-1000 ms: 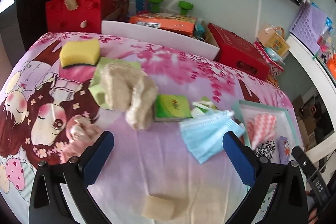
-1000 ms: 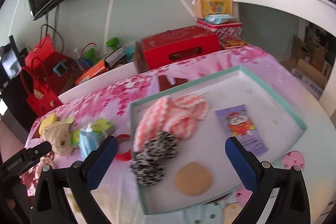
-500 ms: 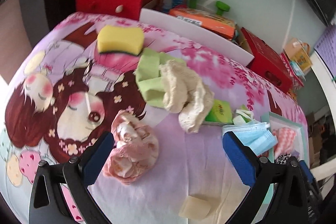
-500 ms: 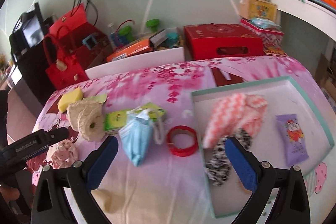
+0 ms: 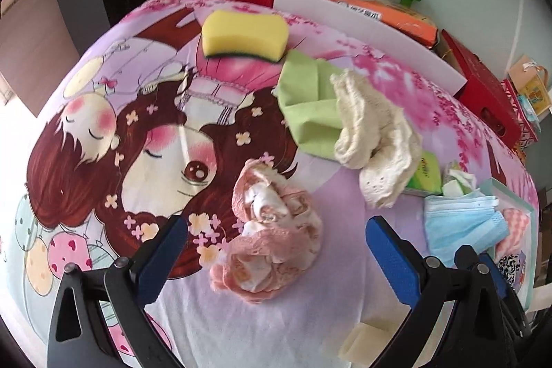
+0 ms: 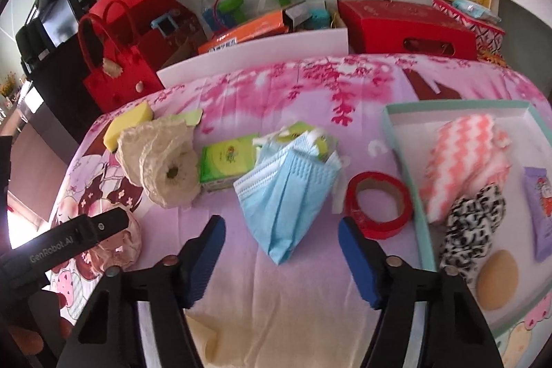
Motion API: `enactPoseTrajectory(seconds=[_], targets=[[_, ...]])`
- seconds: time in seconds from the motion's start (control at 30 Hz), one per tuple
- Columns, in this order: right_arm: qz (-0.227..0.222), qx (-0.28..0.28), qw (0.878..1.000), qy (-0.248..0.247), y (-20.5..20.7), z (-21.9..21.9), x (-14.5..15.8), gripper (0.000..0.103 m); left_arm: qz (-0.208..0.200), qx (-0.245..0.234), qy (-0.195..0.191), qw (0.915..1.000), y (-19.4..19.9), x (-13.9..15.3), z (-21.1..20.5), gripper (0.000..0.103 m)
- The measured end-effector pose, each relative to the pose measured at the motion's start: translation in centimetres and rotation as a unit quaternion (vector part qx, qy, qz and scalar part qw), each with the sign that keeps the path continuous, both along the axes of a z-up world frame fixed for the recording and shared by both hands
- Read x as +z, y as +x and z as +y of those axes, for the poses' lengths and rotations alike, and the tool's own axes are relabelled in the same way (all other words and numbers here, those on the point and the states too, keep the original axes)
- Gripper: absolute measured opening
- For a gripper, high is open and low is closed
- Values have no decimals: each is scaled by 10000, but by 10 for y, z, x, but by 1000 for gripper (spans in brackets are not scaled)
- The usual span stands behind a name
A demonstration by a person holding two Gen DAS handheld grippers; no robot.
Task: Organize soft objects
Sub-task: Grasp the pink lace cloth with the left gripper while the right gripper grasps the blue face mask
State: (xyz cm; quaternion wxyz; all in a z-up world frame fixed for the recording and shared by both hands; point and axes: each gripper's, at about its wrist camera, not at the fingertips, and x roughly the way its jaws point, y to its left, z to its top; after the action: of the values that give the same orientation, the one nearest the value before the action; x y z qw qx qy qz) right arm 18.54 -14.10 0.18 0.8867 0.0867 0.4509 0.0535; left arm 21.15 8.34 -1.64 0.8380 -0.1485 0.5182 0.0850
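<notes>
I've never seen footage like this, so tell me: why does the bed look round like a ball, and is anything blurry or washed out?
Left wrist view: the fisheye lens bulges the bedsheet into a dome with black corners; the pink cloth is sharp; bright daylight washes out the left edge. Right wrist view: same curving; the red tape roll and the tray look slightly smeared; the blue mask stays fairly clear.

2 close downward wrist views, shared blue mask

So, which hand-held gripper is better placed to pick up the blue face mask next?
The right hand-held gripper. It is open, and the blue face mask lies just ahead between its fingers. The left hand-held gripper is open over the pink cloth, with the mask off to its side.
</notes>
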Motion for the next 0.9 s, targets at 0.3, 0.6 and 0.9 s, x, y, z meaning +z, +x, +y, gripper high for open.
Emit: enactPoseTrajectory(seconds=[0.3,0.6,0.9], targets=[[274,1,9994,215,13,1,-22,52,366,82,-159,9992,6,-24,2,89],[345,24,9990,270,17,4,-32,40,482,55,127,9987,11,-32,-4,81],[297,-19,9988,378,15,2,-31,18,472,18,250,9986,13,-38,-17,76]])
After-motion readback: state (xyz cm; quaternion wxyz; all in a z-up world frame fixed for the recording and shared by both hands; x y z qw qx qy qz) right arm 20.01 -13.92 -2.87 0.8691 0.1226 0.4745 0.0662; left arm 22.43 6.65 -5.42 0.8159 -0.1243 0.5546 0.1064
